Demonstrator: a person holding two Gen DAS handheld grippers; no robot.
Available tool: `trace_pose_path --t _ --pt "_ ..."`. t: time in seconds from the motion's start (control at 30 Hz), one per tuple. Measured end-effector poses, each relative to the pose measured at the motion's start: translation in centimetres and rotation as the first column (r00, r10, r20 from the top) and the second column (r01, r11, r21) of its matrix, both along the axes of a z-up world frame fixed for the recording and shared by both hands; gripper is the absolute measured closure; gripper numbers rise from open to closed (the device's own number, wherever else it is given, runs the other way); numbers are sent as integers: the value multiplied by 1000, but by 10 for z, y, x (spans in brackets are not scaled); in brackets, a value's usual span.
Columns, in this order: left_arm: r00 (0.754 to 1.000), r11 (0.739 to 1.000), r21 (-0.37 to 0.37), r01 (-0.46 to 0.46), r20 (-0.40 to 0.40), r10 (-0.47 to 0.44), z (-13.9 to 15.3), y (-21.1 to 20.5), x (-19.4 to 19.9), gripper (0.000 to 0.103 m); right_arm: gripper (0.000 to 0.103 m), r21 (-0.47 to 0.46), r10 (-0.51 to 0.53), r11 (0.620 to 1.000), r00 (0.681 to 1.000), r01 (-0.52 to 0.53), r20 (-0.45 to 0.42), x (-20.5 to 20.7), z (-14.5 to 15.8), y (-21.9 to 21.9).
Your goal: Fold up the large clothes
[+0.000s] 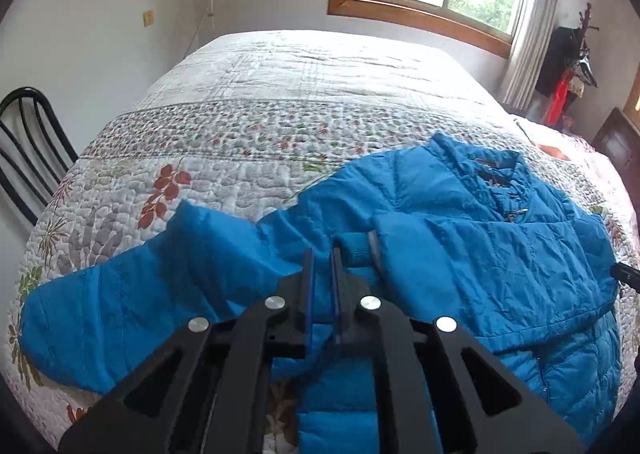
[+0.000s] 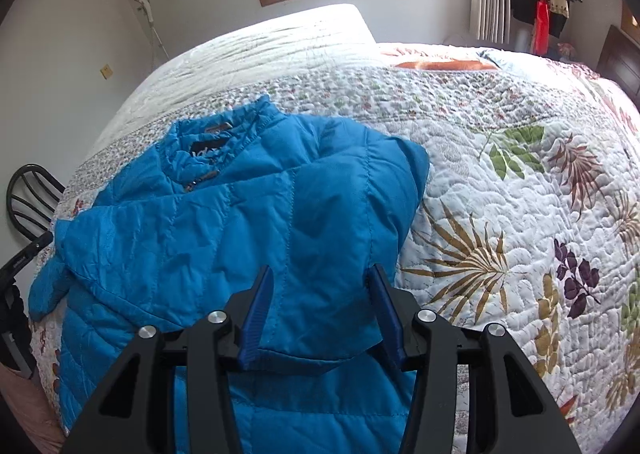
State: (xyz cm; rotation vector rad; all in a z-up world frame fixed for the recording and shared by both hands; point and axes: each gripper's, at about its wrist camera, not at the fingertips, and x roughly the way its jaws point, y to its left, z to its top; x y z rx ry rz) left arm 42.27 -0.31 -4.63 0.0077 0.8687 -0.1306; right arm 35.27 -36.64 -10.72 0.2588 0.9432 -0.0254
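Sleeve-fold step on blue puffer jacket (image 1: 480,238). Left gripper (image 1: 322,254) fingers pinched on sleeve cuff (image 1: 354,252); right gripper (image 2: 320,282) fingers half-open, empty, over folded right sleeve (image 2: 332,214). Next: lay cuff across chest, release.

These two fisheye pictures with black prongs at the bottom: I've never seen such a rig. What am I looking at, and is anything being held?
No robot here: a person carries a two-finger gripper in each hand, and a camera on each one looks out along its fingers. The black prongs with blue pads are those fingers.

One picture is from the left gripper, the other from the right gripper.

Both look down at a bed covered by a floral quilt, with a blue puffer jacket lying on it, one sleeve spread out to the side.

The left jaws are shut, with a fold of blue jacket fabric pinched between the pads. The right jaws stand apart over the jacket's side, gripping nothing.
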Motion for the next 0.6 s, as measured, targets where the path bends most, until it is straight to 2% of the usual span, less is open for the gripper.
trace_pose_path --t 0.1,0.27,0.33,0.43,0.6 --pt "996 997 -24 75 -45 -76 -5 -33 5 91 52 -18 11 1000 1000 -11 -9 5 4 11" --pt "992 993 39 110 -70 -107 -33 -57 11 91 54 -59 21 998 999 -19 39 1 14 22" --pt "992 992 61 111 -73 -107 -42 -60 12 91 53 -59 61 997 996 -57 63 -1 20 28" --pt "991 994 46 101 -93 -97 -50 -54 17 91 53 22 111 993 994 -112 16 7 8 30" --pt "990 994 39 106 -95 -102 -53 -50 17 91 55 29 85 996 992 -83 -95 24 -29 25"
